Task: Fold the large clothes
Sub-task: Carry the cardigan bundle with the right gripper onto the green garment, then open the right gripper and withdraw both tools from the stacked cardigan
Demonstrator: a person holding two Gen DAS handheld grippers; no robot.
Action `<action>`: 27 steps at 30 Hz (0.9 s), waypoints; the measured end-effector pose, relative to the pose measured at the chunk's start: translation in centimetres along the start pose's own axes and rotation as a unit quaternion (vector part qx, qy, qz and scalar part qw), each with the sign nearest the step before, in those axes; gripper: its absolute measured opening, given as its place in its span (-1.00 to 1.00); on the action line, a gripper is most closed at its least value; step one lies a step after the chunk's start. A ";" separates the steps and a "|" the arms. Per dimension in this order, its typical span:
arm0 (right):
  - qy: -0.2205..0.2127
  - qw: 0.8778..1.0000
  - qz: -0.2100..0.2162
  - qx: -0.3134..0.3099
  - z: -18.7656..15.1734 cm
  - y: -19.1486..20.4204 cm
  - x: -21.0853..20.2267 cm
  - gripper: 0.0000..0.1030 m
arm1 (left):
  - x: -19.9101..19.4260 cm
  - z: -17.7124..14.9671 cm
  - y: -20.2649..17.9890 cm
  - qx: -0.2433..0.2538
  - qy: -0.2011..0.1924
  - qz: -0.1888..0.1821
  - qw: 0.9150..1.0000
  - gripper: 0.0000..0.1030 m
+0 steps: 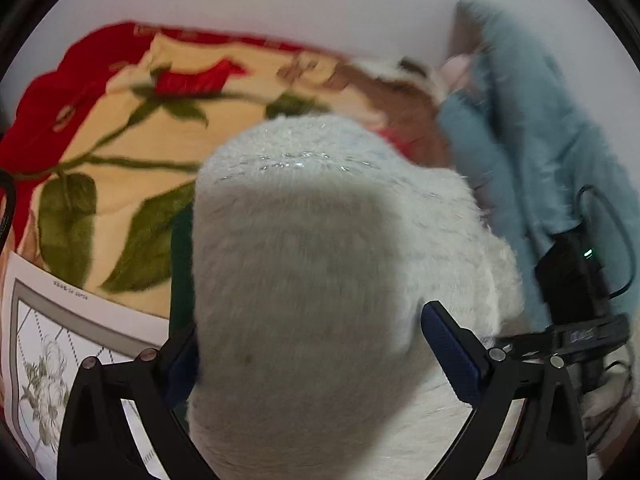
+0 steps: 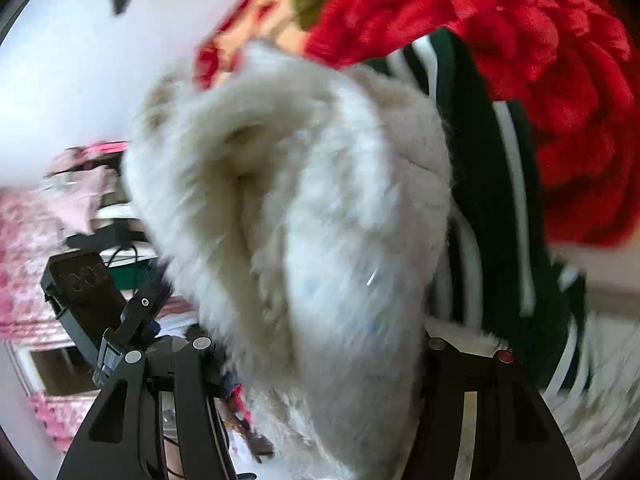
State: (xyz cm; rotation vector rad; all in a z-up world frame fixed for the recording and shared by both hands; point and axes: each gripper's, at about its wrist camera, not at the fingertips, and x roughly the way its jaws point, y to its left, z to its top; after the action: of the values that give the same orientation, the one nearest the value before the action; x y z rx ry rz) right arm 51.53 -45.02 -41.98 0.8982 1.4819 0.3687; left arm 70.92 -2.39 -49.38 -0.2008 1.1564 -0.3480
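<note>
While blurred, both tongs seemingly grip sweater [image 1: 312,264].

A home bedroom, by the look of it: a bed is spread with a plush rose-patterned blanket [image 1: 120,152] in red and cream, a floral-printed sheet [image 1: 48,344] lies at its near edge, a blue garment [image 1: 532,128] is heaped at the far side, and plain white walls [image 1: 320,8] stand behind.

A rose-patterned blanket [image 1: 120,128] covers the bed; a green-and-white striped garment [image 2: 500,184] lies on it, just below its red border.
</note>
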 end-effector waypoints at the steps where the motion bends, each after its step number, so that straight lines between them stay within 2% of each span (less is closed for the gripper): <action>1: 0.005 1.000 -0.009 0.004 1.0 -0.6 0.4 0.20 | 0.7 -0.1 0.1 0.006 0.003 0.006 1.000 0.93; 3: 0.013 1.000 -0.018 0.010 2.6 -1.2 0.6 0.29 | 1.0 -0.3 0.2 0.016 0.004 0.006 1.000 0.95; 5: 0.016 0.999 -0.042 -0.001 2.6 -0.5 0.4 0.47 | 0.4 -0.2 0.0 0.017 0.006 0.007 1.000 0.95; 6: 0.009 0.997 -0.071 -0.015 2.1 0.8 0.4 0.55 | -0.4 -0.6 -0.1 0.016 0.005 0.011 1.000 0.95; 7: 0.000 0.995 -0.097 -0.022 1.3 2.3 0.6 0.76 | -1.3 -0.8 -0.3 0.013 -0.002 0.020 1.000 0.95; 8: -0.015 0.990 -0.136 -0.031 0.5 3.0 0.2 0.89 | -1.7 -0.7 -0.5 0.012 -0.010 0.030 0.999 0.95; 11: -0.083 0.962 -0.250 -0.068 -2.8 5.3 -1.9 1.00 | -4.0 -1.8 -1.4 0.014 -0.025 0.093 0.995 0.96; 13: -0.119 0.942 -0.302 -0.090 -5.0 6.8 -2.7 1.00 | -6.3 -3.4 -2.7 0.020 -0.037 0.137 0.990 0.98; 14: -0.139 0.922 -0.346 -0.103 -6.8 8.1 -2.8 1.00 | -7.4 -4.1 -3.2 0.023 -0.045 0.150 0.987 0.98; 16: -0.160 0.900 -0.386 -0.120 -9.6 9.6 -3.4 1.00 | -10.0 -5.5 -4.3 0.025 -0.059 0.166 0.984 0.98; 18: -0.173 0.891 -0.401 -0.124 -13.0 11.2 -3.4 1.00 | -11.9 -6.4 -5.1 0.021 -0.063 0.171 0.983 0.98; 19: -0.185 0.882 -0.413 -0.129 -14.5 12.2 -4.0 1.00 | -13.6 -7.3 -5.9 0.020 -0.065 0.175 0.982 0.98; 20: -0.197 0.876 -0.420 -0.130 -16.5 14.5 -4.4 1.00 | -14.8 -7.7 -6.4 0.021 -0.066 0.183 0.981 0.98; 23: -0.220 0.867 -0.428 -0.131 -22.0 17.8 -7.1 1.00 | -18.9 -9.1 -8.3 0.024 -0.074 0.192 0.978 0.98; 27: -0.252 0.852 -0.441 -0.130 -29.2 21.7 -11.6 1.00 | -25.0 -11.5 -10.5 0.012 -0.088 0.176 0.980 0.98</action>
State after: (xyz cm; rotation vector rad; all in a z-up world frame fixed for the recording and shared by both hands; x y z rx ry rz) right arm 29.25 -30.99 -14.29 0.0155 1.1569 -0.3330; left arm 49.72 -2.63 -28.98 -0.0022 0.9892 -0.0298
